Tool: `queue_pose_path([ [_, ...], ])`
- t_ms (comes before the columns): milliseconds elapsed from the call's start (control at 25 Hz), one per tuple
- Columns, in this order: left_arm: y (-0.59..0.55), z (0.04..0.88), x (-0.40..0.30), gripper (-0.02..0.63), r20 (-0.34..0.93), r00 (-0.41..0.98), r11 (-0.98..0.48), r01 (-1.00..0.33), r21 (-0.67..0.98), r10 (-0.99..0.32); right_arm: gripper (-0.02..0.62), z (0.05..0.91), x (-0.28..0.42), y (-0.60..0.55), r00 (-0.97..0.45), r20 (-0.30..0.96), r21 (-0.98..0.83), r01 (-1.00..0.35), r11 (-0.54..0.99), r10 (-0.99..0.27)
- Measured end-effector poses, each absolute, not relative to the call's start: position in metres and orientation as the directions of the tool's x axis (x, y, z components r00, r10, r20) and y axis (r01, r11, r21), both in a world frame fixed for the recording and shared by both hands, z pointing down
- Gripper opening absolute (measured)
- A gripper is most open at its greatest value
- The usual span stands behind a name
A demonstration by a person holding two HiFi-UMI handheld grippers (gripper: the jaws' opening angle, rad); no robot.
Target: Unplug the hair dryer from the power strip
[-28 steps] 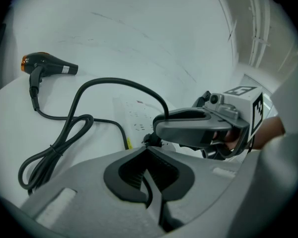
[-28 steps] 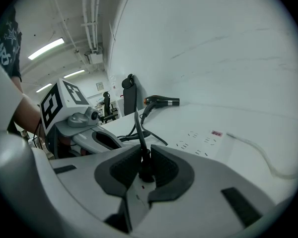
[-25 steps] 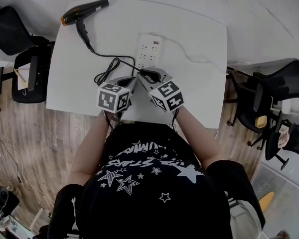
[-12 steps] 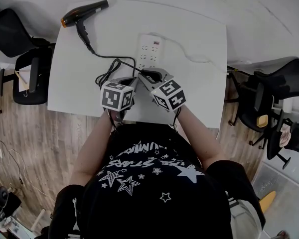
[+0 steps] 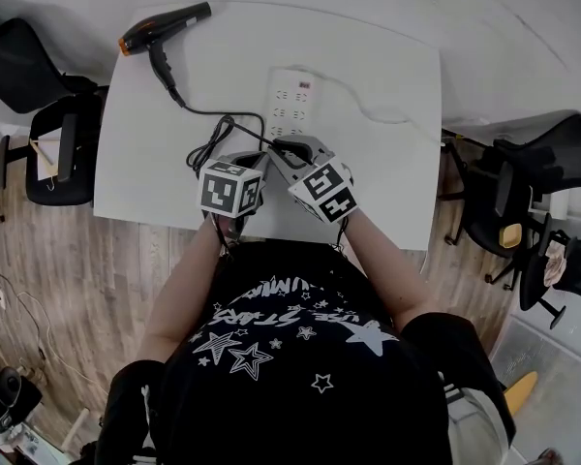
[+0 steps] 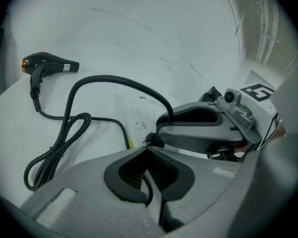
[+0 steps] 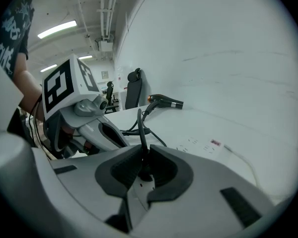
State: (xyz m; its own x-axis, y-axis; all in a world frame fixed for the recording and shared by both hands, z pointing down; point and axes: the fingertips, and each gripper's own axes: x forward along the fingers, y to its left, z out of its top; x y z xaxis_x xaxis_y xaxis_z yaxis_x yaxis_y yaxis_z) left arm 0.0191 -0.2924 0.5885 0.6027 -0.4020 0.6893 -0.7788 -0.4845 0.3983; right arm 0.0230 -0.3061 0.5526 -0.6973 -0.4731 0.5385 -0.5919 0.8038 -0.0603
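Right gripper pinches the plug; left gripper beside it is pressed together. Draw the plug straight back off the power strip ahead.

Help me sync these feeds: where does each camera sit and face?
Head view: on the person's head, facing down at table; torso, arms, left gripper, right gripper.
Left gripper view: on that gripper, facing the hair dryer; shut fingers, right gripper.
Right gripper view: on that gripper, facing across the table; fingers shut on plug, left gripper.
All share hair dryer, power strip.
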Motion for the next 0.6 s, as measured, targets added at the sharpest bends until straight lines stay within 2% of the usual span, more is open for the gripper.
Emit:
queue_pose_path([
  [160, -0.291, 0.587, 0.020, 0.006, 0.688, 0.604, -0.496, -0.775, 0.391, -0.403, 0.054, 0.551, 0.031, -0.306, -0.743, 0.488, -0.168, -0.595, 0.786, -0.458],
  [600, -0.291, 0.589, 0.015, 0.006, 0.691, 0.598, -0.479, -0.783, 0.396, -0.406, 0.054, 0.548, 0.013, -0.306, -0.700, 0.518, -0.059, -0.602, 0.796, -0.491],
])
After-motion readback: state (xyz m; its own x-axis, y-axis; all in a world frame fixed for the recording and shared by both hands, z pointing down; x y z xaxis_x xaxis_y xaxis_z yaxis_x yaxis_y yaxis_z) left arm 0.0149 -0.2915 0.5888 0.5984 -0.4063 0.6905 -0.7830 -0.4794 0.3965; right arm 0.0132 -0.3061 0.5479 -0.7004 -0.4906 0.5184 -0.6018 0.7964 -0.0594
